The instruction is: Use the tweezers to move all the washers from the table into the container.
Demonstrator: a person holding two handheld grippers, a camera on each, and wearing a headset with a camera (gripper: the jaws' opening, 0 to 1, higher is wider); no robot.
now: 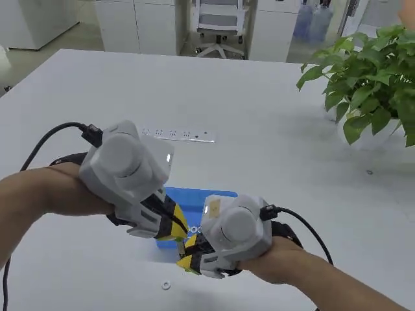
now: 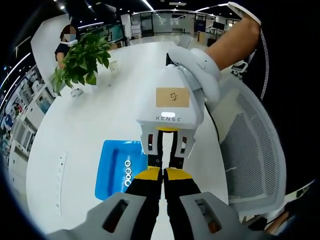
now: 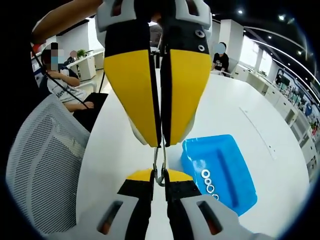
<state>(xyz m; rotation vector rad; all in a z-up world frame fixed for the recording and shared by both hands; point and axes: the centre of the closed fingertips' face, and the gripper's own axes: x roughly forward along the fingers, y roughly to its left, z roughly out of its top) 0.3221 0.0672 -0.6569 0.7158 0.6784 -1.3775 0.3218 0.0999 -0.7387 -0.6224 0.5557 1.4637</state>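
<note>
My two grippers meet tip to tip over the blue container (image 1: 194, 197). The left gripper (image 1: 176, 225) comes from the left, the right gripper (image 1: 189, 254) from below. In the right gripper view, thin metal tweezers (image 3: 159, 164) run between my right gripper (image 3: 159, 179) and the left gripper's big yellow jaws (image 3: 161, 90); both are shut on them. Several washers (image 3: 208, 182) lie in the container (image 3: 231, 165), also seen as washers (image 2: 128, 169) in the container (image 2: 112, 172) beside my left gripper (image 2: 163, 175). One washer (image 1: 166, 284) lies on the white table near the front edge.
A white power strip (image 1: 178, 135) lies beyond the container. A potted plant (image 1: 369, 78) stands at the far right of the table. An office chair (image 1: 217, 19) sits behind the table, and a grey mesh chair (image 3: 45, 165) is close to the person.
</note>
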